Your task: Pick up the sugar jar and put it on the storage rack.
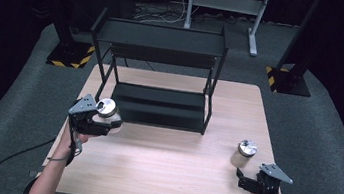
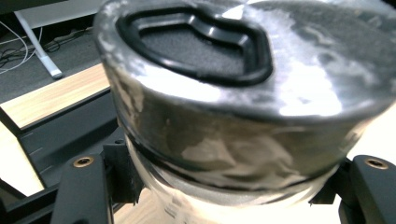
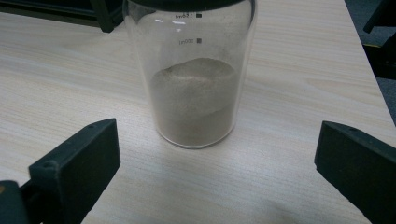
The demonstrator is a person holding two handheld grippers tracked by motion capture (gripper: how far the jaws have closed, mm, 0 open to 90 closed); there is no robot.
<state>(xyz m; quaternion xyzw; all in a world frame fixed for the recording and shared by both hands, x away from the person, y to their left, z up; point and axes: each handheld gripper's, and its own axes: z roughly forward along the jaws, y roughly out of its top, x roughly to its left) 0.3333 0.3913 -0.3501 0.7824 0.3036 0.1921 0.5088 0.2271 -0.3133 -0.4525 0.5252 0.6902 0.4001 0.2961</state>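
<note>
Glass jar (image 3: 196,84) — tan powder, metal lid (image 1: 247,147).

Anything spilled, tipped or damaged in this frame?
Nothing stands out. One jar sits gripped in the left tool; the other jar stands upright on the table, powder inside, before the open right tool.

Dim dark surroundings, bright table (image 1: 161,166), glare and blur on the close lid (image 2: 261,70)

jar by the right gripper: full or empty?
Partly full: the jar holds pale powder to roughly half height, clear glass above. It stands upright on the table.
</note>
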